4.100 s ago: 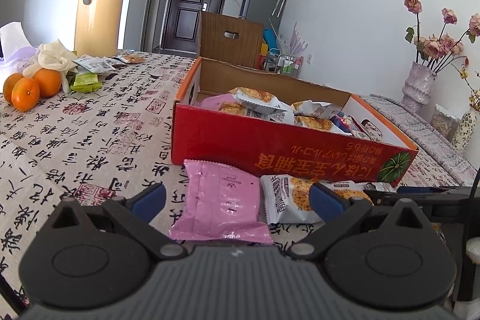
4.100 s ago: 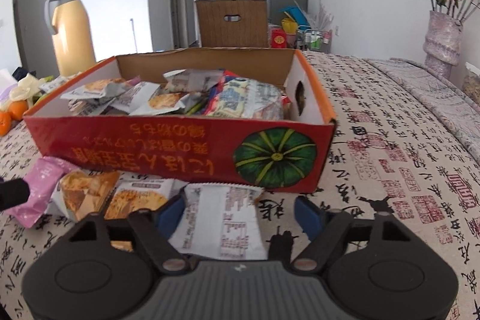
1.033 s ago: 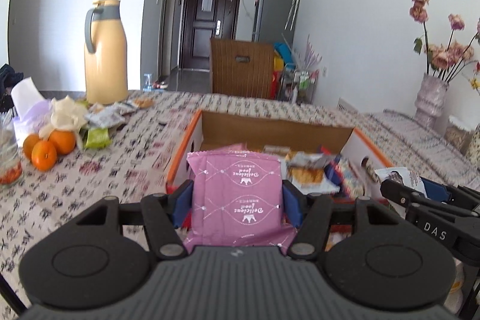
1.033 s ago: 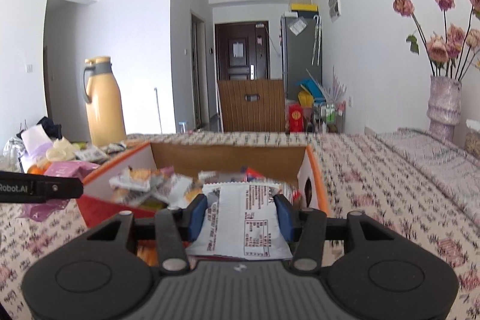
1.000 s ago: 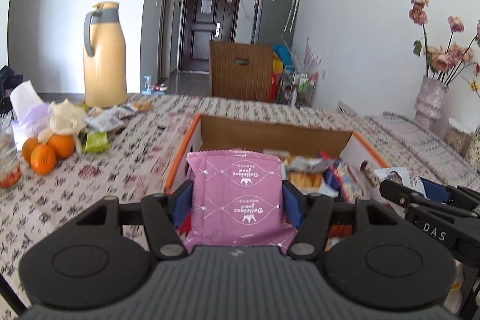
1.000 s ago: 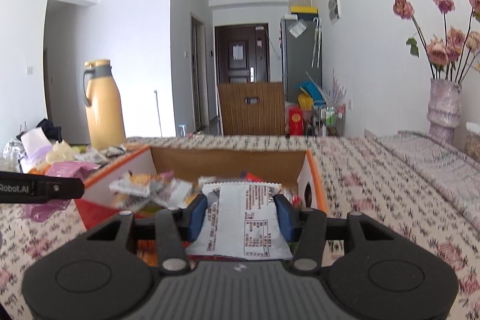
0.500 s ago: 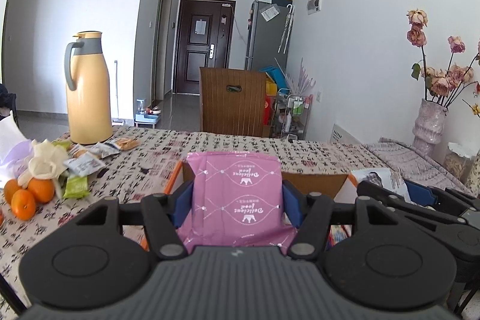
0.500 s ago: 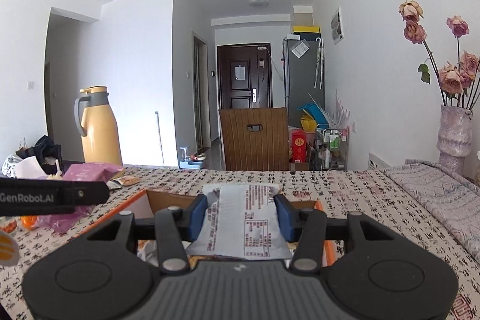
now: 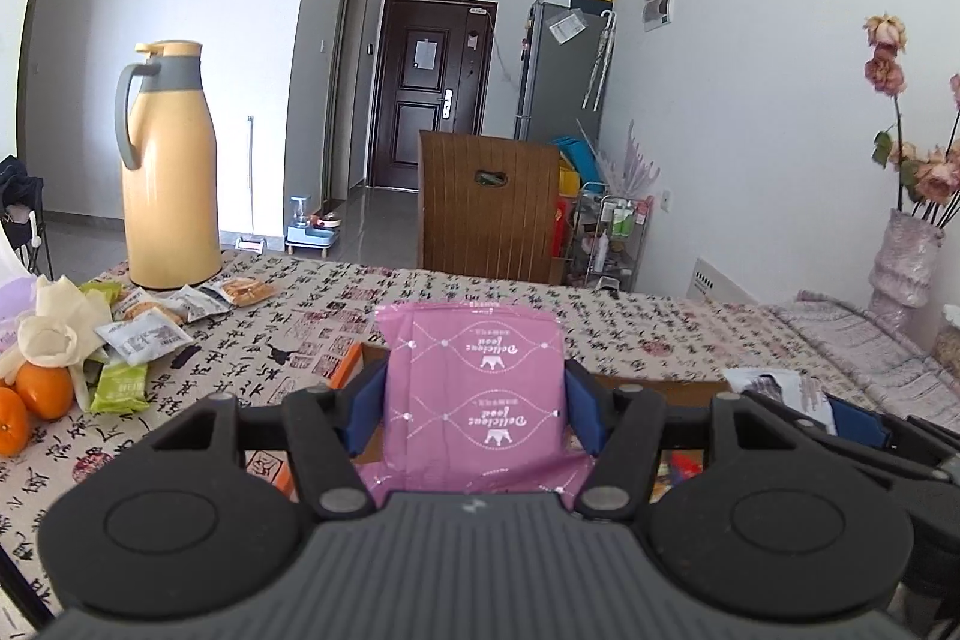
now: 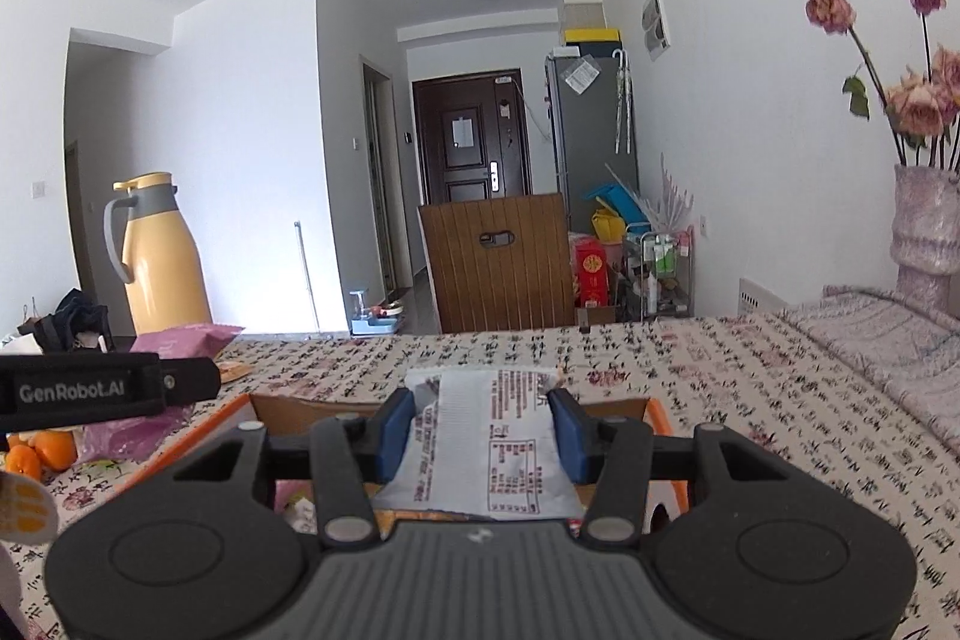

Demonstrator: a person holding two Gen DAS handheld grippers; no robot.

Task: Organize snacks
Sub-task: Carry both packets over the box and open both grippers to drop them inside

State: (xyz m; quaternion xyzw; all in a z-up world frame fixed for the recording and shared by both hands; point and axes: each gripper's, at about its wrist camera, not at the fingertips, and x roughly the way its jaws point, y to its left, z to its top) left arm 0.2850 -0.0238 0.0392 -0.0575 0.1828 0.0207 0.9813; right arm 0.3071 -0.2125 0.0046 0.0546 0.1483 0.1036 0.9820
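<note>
Left gripper (image 9: 474,415) clamped on pink snack packet (image 9: 474,388); right gripper (image 10: 480,433) clamped on white snack packet (image 10: 489,454). Both carried over orange-rimmed cardboard box (image 10: 240,409) at twelve o'clock. Released too far forward, could overshoot far wall onto tablecloth (image 10: 750,370).
</note>
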